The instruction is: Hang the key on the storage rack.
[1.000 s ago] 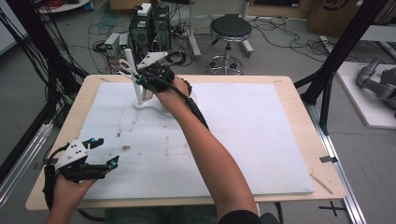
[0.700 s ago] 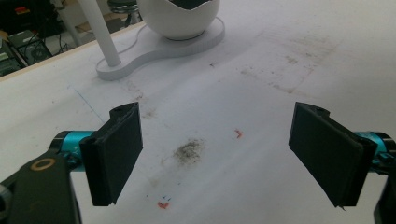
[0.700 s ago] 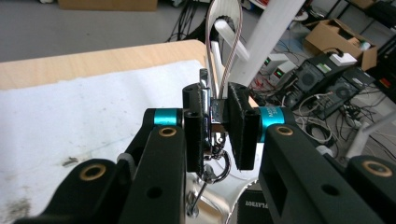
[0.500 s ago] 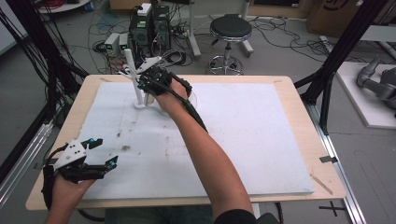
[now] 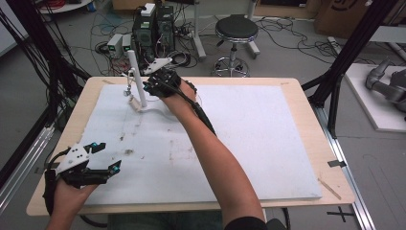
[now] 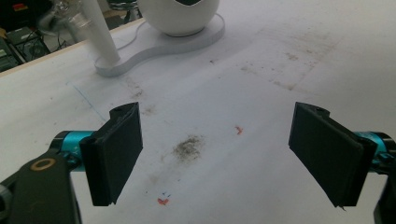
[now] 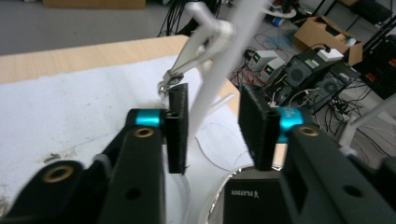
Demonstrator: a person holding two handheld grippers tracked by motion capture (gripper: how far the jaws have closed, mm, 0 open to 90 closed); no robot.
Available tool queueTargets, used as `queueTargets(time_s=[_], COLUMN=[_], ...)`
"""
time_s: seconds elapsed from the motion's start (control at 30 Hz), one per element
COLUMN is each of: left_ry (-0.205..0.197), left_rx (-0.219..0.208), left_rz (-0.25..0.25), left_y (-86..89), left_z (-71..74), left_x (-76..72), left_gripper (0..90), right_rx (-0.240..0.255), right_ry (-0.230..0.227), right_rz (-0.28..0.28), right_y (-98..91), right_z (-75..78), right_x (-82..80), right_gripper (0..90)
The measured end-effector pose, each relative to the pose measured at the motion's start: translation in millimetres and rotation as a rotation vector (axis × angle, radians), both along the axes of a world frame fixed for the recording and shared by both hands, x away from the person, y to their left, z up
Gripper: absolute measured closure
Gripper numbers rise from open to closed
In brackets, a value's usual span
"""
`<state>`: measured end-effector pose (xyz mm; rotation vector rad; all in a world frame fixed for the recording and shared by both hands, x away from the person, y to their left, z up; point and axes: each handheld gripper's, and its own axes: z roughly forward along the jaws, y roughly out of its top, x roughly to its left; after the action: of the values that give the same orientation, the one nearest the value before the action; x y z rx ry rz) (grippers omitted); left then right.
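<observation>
Unmoved: left gripper (image 5: 104, 157), jaws wide apart | right gripper (image 7: 212, 122) jaws parted astride white post (image 7: 219, 70)

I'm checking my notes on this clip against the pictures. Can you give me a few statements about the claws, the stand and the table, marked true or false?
1. The left claw is open with nothing between its jaws. True.
2. The right claw is at the white upright post near the table's far left corner. True.
3. The right claw's jaws are shut tight on the post. False: they stand apart, with the post between them.
4. The left claw rests on the stand's white base. False: it is near the table's near left edge, apart from the base.
5. A black stool stands beyond the table. True.
</observation>
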<state>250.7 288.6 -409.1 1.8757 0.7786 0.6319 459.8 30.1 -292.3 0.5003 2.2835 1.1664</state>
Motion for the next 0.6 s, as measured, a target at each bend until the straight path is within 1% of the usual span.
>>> queueTargets(time_s=[0.07, 0.1, 0.2, 0.23, 0.33, 0.37, 0.43, 0.5, 0.6], left_ry=[0.0, -0.001, 0.004, 0.004, 0.016, 0.018, 0.021, 0.019, 0.019], left_rx=[-0.004, -0.004, -0.001, -0.003, 0.006, -0.003, -0.006, -0.009, -0.015], left_rz=[0.001, 0.0, 0.0, -0.003, -0.012, -0.012, -0.023, -0.032, -0.047], left_y=[-0.5, -0.9, -2.3, -3.5, -6.8, -8.3, -11.6, -15.7, -22.6], left_z=[0.0, 0.1, -0.4, -1.2, -3.6, -4.6, -4.7, -4.1, -3.5], left_x=[0.6, 1.7, 5.8, 7.9, 16.2, 19.0, 24.4, 29.5, 38.2], left_gripper=[17.5, 17.5, 17.5, 17.5, 17.5, 17.5, 17.5, 17.5, 17.5], right_rx=[0.022, 0.029, 0.048, 0.057, 0.05, 0.059, 0.073, 0.08, 0.097], right_ry=[0.011, 0.005, 0.007, 0.001, -0.006, -0.003, -0.015, -0.038, -0.049], right_rz=[-0.009, -0.011, -0.024, -0.024, -0.035, -0.04, -0.052, -0.062, -0.09], right_y=[-8.8, -13.0, -29.9, -37.7, -54.8, -63.6, -77.5, -92.5, -117.8], right_z=[2.3, 3.3, 6.7, 7.9, 12.0, 14.3, 16.9, 18.2, 14.9], right_x=[-1.7, -1.9, -5.1, -6.9, -10.8, -13.0, -18.0, -23.6, -32.1], right_gripper=[56.2, 54.3, 49.5, 48.9, 44.3, 43.6, 42.3, 41.9, 40.8])
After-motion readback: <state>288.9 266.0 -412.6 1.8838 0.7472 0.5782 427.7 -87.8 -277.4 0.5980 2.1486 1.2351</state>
